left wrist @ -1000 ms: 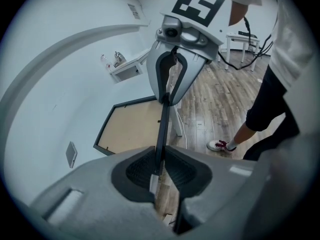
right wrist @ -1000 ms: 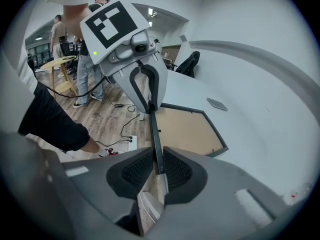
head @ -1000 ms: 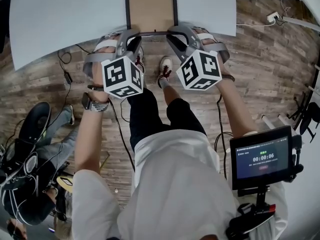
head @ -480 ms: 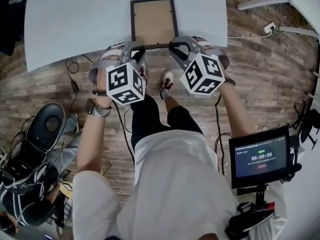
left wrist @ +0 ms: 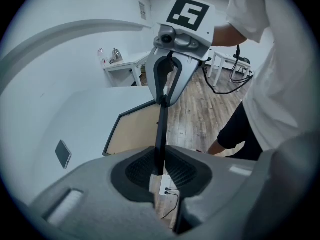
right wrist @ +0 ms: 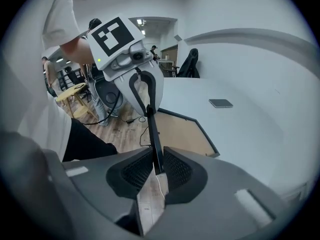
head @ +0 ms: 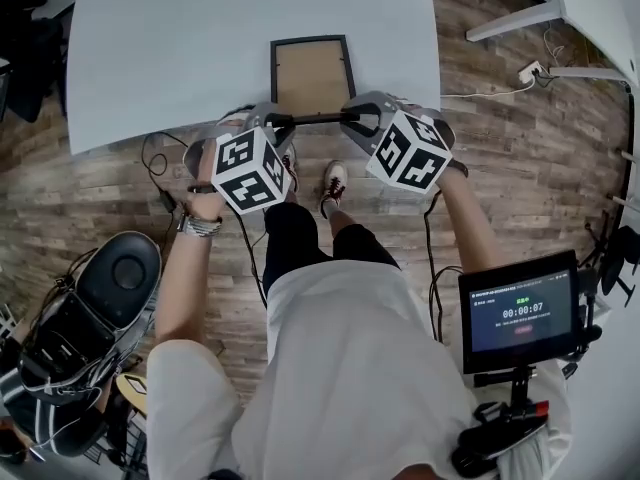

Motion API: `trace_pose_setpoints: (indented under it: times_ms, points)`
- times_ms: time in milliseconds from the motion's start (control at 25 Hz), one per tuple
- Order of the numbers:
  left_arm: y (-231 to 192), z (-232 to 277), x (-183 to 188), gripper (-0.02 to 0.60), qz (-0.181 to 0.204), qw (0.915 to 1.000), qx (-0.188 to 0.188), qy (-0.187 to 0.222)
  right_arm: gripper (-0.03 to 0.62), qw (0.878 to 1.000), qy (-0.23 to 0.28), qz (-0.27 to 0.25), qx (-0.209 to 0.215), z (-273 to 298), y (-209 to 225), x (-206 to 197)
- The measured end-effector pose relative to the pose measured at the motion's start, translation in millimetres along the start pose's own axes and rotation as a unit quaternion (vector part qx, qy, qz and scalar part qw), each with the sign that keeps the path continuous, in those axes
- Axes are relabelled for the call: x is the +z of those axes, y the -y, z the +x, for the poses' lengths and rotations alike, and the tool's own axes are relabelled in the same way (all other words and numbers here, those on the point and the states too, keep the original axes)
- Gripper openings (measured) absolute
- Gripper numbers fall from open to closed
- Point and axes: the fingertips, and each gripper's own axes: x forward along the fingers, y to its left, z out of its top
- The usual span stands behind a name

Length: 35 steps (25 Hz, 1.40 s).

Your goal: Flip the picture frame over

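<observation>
Black-rimmed tan picture frame (head: 311, 76) on white table (head: 180, 58)

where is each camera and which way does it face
Head view: on the person's head, looking steeply down at table, picture frame, left gripper, right gripper; arms, torso, legs show.
Left gripper view: on that gripper, looking along the frame's edge at the right gripper; own jaws show.
Right gripper view: the reverse, facing the left gripper.
Both gripper views share the clamped frame edge.
</observation>
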Motion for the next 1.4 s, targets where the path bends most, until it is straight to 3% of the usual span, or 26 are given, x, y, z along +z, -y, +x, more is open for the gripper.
trace_pose_setpoints:
  times_ms: [440, 760, 1000, 1400]
  points:
    - [-7.5, -24.0, 8.1, 0.067, -0.007, 0.9971, -0.076, -0.006, 0.065, 0.997, 0.004, 0.047, 0.056, -15.9, 2.9, 16.1]
    - [-13.1, -32.4, 17.6, 0.067, 0.006, 0.9933, -0.114, -0.02, 0.064, 0.993, -0.008, 0.073, 0.094, -23.1, 7.2, 16.4]
    - [-29.1, -54.4, 20.7, 0.067, 0.012, 0.9898, -0.141, -0.016, 0.063, 0.99, -0.021, 0.086, 0.111, -35.7, 18.0, 39.0]
    - [-32.4, -54.3, 25.9, 0.066, -0.028, 0.9765, -0.213, -0.016, 0.061, 0.98, -0.023, 0.115, 0.161, -42.6, 21.7, 35.9]
